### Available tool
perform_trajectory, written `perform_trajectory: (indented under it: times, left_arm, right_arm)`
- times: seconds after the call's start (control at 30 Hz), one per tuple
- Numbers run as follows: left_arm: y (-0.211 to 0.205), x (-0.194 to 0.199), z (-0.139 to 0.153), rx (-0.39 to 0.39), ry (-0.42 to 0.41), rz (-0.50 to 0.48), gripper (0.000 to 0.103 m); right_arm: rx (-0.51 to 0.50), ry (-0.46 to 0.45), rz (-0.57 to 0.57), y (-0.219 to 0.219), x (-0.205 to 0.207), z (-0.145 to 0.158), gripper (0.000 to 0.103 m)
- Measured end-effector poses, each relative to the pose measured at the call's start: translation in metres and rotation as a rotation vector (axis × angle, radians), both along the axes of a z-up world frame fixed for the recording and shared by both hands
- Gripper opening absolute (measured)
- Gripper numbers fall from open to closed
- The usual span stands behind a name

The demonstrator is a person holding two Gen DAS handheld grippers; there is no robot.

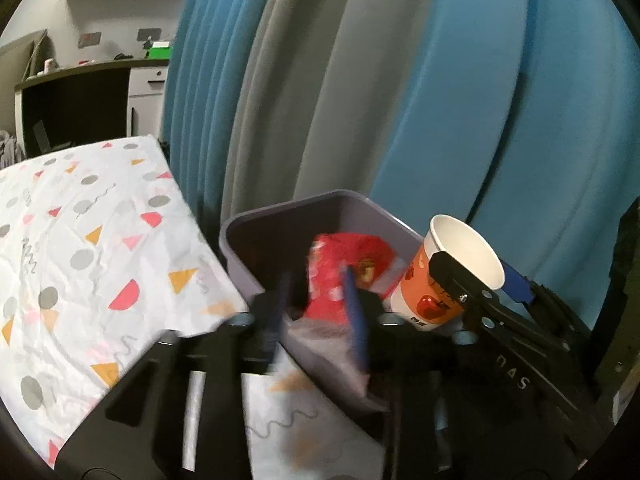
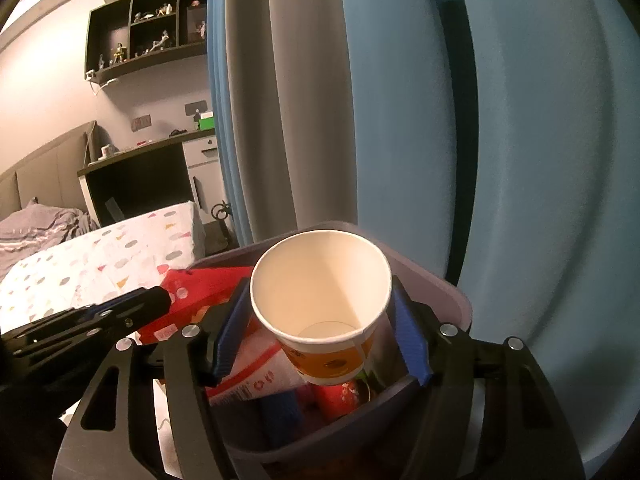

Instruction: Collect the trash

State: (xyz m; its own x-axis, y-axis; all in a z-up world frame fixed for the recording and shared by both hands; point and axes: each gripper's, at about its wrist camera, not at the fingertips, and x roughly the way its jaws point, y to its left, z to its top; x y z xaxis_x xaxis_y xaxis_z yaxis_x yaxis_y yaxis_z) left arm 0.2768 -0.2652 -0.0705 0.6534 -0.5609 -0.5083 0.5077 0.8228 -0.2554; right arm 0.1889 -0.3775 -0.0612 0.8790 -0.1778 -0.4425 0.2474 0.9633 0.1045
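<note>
Gripping paper cup (image 2: 320, 304), seemingly over bin (image 2: 452, 300)

Blue-grey curtains (image 2: 360, 120), dark wall shelf (image 2: 148, 36)

Bed (image 1: 80, 240) under patterned sheet (image 1: 132, 208), grey bin (image 1: 256, 236) just beside its edge
</note>
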Motion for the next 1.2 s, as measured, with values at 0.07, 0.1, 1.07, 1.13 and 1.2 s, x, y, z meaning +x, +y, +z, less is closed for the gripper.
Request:
perform_trajectory:
  times: [0.07,0.1,1.07,1.13,1.2]
  left_arm:
    - [0.006,-0.003,0.0,-0.015,-0.006,0.015,0.059]
    - [0.008,-0.003,0.0,-0.019,-0.006,0.018,0.062]
    - [0.107,-0.081,0.029,0.147,-0.135,0.364,0.097]
    - [0.112,-0.088,0.03,0.151,-0.144,0.367,0.097]
    - [0.115,-0.096,0.032,0.159,-0.158,0.372,0.097]
  right_arm:
    - [0.001,0.01,0.004,0.001,0.002,-0.003,0.066]
    - [0.0,0.014,0.007,0.001,0.003,-0.004,0.066]
    - [-0.061,-0.009,0.005,0.049,-0.036,0.013,0.095]
    - [-0.062,-0.012,0.006,0.055,-0.043,0.016,0.095]
    - [-0.067,-0.016,0.005,0.06,-0.05,0.018,0.095]
